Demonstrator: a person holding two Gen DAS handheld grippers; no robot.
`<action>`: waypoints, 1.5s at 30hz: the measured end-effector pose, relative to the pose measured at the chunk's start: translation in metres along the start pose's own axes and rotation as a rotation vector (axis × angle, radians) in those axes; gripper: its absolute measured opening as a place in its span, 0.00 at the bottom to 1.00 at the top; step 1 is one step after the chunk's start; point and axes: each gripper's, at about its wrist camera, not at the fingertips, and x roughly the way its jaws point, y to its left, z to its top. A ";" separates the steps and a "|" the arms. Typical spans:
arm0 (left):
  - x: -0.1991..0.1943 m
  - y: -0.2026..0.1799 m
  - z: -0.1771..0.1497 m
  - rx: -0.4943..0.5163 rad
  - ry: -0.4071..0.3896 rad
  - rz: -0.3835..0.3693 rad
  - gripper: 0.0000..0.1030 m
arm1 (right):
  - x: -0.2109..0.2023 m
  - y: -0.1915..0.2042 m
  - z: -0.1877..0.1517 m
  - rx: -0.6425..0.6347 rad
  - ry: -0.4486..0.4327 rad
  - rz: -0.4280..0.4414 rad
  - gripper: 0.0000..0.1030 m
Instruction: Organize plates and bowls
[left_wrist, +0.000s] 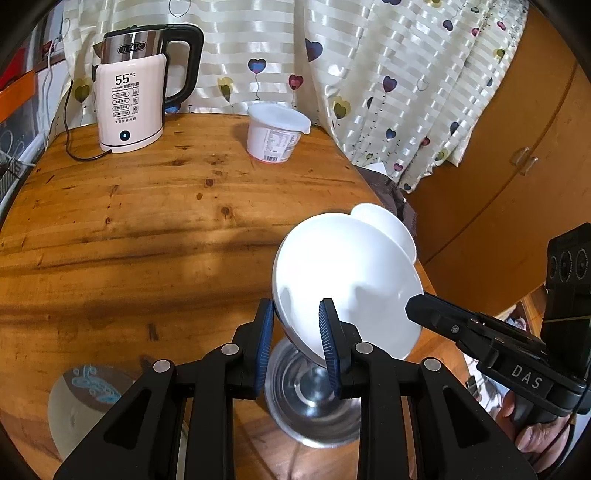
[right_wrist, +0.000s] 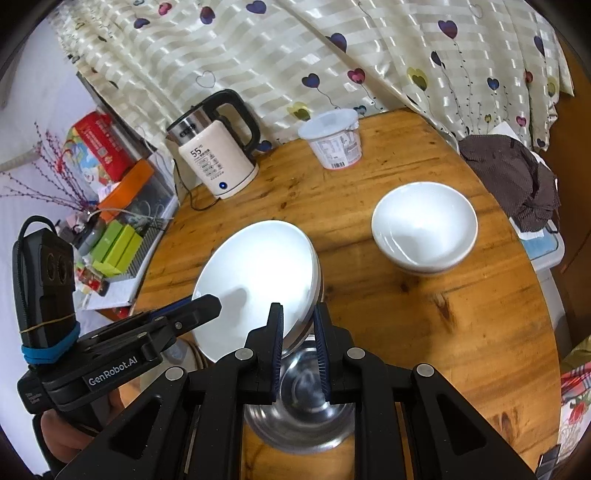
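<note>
A white plate (left_wrist: 347, 280) is hanging tilted above the worktop (left_wrist: 147, 229), pinched at opposite edges by both tools. The left tool (left_wrist: 295, 347) is gripping its near rim with jaws nearly closed; the right tool (right_wrist: 298, 347) is clamping the other edge, its jaws almost shut on the rim. Directly beneath both tools a steel bowl (right_wrist: 299, 406) is sitting on the worktop. Beyond the right tool, to its right, stacked white bowls (right_wrist: 424, 229) are resting. Farther off, a kettle (left_wrist: 136, 88) and a lidded tub (left_wrist: 277, 133) are standing near the curtain (left_wrist: 369, 55).
</note>
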 end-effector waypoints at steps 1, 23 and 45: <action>-0.001 -0.001 -0.002 0.002 0.001 -0.001 0.25 | -0.002 0.000 -0.004 0.002 0.000 -0.001 0.16; -0.005 -0.009 -0.051 0.008 0.061 -0.012 0.26 | -0.012 -0.008 -0.053 0.048 0.054 -0.012 0.16; 0.015 -0.002 -0.066 -0.018 0.123 -0.012 0.26 | 0.003 -0.015 -0.065 0.067 0.109 -0.027 0.16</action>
